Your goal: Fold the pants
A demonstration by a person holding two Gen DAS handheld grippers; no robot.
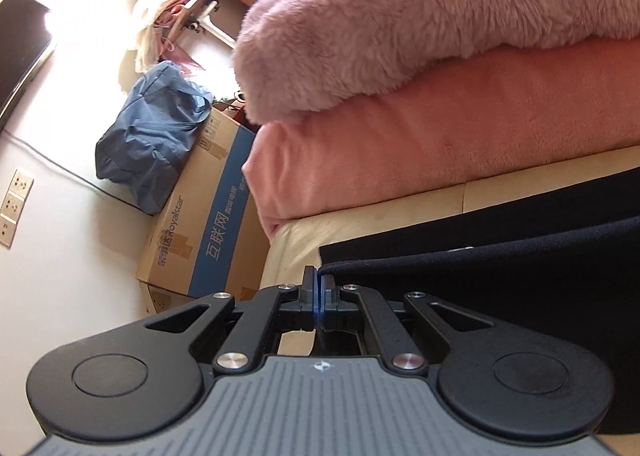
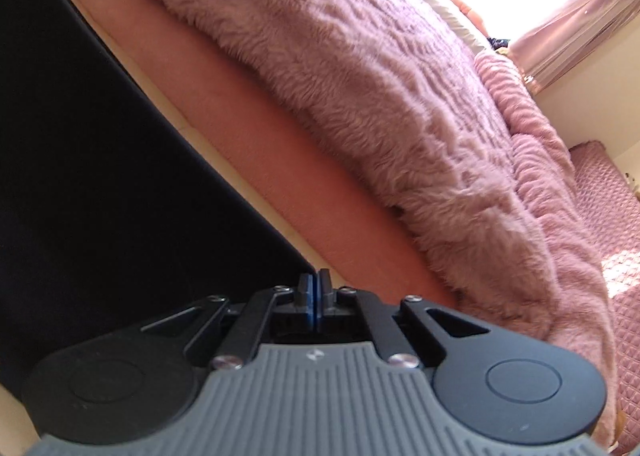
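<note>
The dark navy pants (image 1: 500, 268) lie on the cream bed surface (image 1: 360, 224). In the left wrist view my left gripper (image 1: 319, 282) is shut on a corner edge of the pants, with the cloth running off to the right. In the right wrist view the pants (image 2: 100, 176) fill the left side as a flat dark sheet. My right gripper (image 2: 315, 280) is shut on their lower corner edge. Both views are tilted.
A fluffy pink blanket (image 1: 420, 16) over a salmon pink cover (image 1: 440, 144) lies just beyond the pants, also in the right wrist view (image 2: 360, 76). A cardboard box (image 1: 208, 224) with a blue bag (image 1: 152, 144) stands past the bed edge. Wall sockets (image 1: 16, 204) are at left.
</note>
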